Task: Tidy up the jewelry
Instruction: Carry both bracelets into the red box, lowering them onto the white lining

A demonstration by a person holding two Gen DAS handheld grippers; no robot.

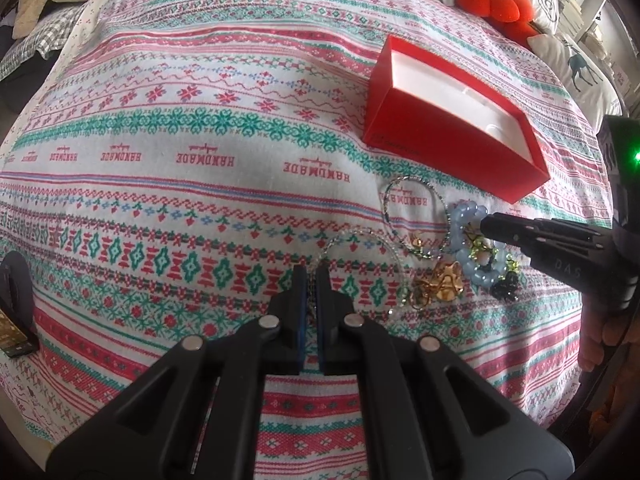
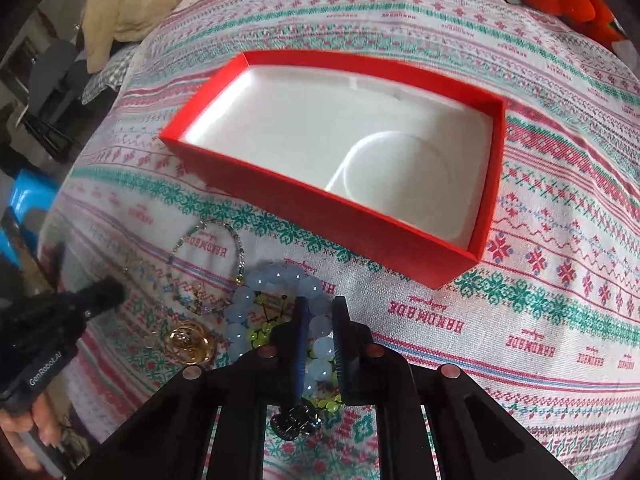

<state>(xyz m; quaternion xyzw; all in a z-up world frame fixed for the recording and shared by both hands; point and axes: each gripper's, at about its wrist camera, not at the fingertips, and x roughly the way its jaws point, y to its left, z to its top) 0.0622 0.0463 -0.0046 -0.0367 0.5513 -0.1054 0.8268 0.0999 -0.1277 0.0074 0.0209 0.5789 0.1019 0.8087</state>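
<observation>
The bedspread [image 1: 200, 92] repeats "HANDMADE"; the left gripper [image 1: 311, 280], marked "GenRobot.AI", pinches a clear bead strand [image 1: 360, 236]; the right gripper [image 2: 320, 312] clamps the blue bead bracelet [image 2: 276, 280] at six o'clock of the red box [image 2: 360, 220].

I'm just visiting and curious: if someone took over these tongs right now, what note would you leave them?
Left tongs: shut, tips at the clear bead strand on the bedspread; hold unclear.
Right tongs: shut on the blue bead bracelet, which lies in the pile.
Red box: open, empty, behind the pile.
Done: nothing boxed. Left: move every piece into the box.
</observation>
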